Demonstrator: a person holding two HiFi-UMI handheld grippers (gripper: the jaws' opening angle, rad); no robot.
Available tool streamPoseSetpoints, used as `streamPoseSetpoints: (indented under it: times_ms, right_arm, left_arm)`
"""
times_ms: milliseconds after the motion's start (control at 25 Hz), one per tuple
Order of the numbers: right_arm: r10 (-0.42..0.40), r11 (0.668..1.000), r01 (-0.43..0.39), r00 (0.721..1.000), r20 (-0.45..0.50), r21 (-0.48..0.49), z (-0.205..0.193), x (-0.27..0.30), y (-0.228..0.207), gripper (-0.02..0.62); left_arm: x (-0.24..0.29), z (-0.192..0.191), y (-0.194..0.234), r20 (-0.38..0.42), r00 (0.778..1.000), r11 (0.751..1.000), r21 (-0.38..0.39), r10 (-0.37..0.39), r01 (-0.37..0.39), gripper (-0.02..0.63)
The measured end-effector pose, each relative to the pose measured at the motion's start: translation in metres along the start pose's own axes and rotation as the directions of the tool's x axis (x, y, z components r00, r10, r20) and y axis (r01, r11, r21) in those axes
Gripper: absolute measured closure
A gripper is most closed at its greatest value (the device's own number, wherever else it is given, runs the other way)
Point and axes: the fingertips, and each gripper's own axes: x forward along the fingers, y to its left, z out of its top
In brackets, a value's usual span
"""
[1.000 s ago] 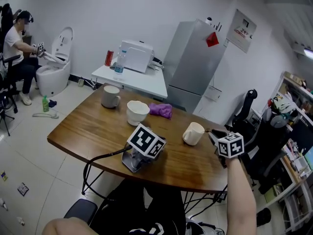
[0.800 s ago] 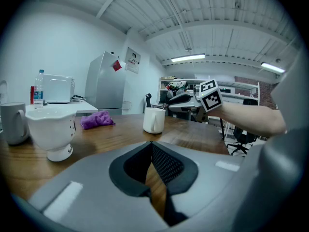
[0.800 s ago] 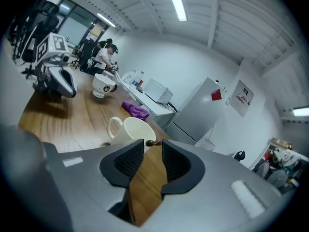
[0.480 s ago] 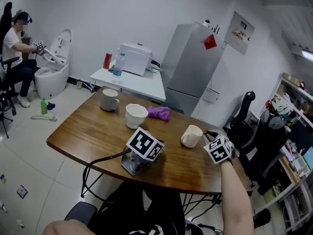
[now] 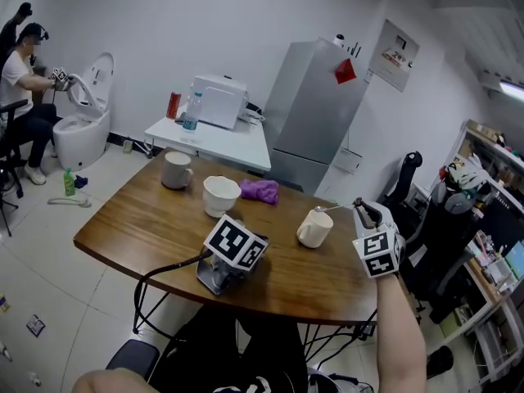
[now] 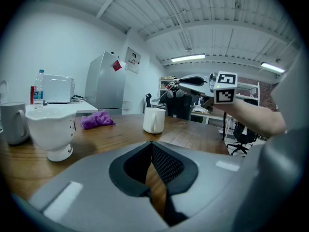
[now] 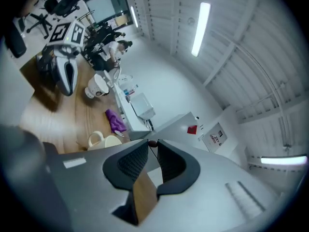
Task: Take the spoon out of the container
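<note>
Left hand-held gripper (image 6: 152,145): grey shell, black ribbed pads, white cube with black square markers (image 5: 235,244), black cable (image 5: 164,266) off at 8 o'clock. Right hand-held gripper (image 7: 153,143): same build, jaws closing on thin metal spoon (image 5: 327,209). Black garment (image 5: 221,342), white print, at 6 o'clock.

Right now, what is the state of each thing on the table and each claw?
cream mug: upright
spoon: out of it, in the air
white cup: upright
grey mug: upright
purple cloth: crumpled
left claw: shut, empty, resting on table
right claw: closing on spoon handle
</note>
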Motion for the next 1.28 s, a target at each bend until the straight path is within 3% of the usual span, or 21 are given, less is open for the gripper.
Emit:
streamPoseSetpoints:
  times_ms: [240,440,600,1040,1160,1280]
  right_arm:
    - [0.034,0.966,-0.062,0.993,0.114,0.25,0.025,-0.013,0.003,0.532]
    - [0.087,0.921,-0.15,0.979,0.186,0.361,0.043,-0.009,0.025,0.532]
    - [0.149,0.896,-0.212,0.971,0.185,0.391,0.047,-0.004,0.061,0.532]
    - [0.319,0.851,-0.313,0.946,0.058,0.423,0.016,-0.001,0.148,0.532]
    - [0.375,0.831,-0.351,0.926,0.031,0.431,0.011,0.001,0.161,0.531]
    - [0.469,0.782,-0.416,0.883,0.001,0.464,0.002,0.002,0.174,0.531]
  left_arm:
    - [0.0,-0.001,0.001,-0.001,1.0,1.0,0.0,0.001,-0.001,0.594]
    - [-0.001,0.0,0.0,0.0,1.0,1.0,-0.002,0.001,-0.001,0.594]
    - [0.0,0.0,0.001,-0.001,1.0,1.0,-0.004,0.001,-0.001,0.594]
    - [0.001,0.001,0.0,-0.001,1.0,1.0,-0.002,0.001,-0.001,0.594]
    - [0.001,0.002,0.0,0.0,1.0,1.0,-0.002,0.001,-0.001,0.594]
    - [0.0,0.002,-0.001,-0.001,1.0,1.0,-0.005,0.002,-0.002,0.594]
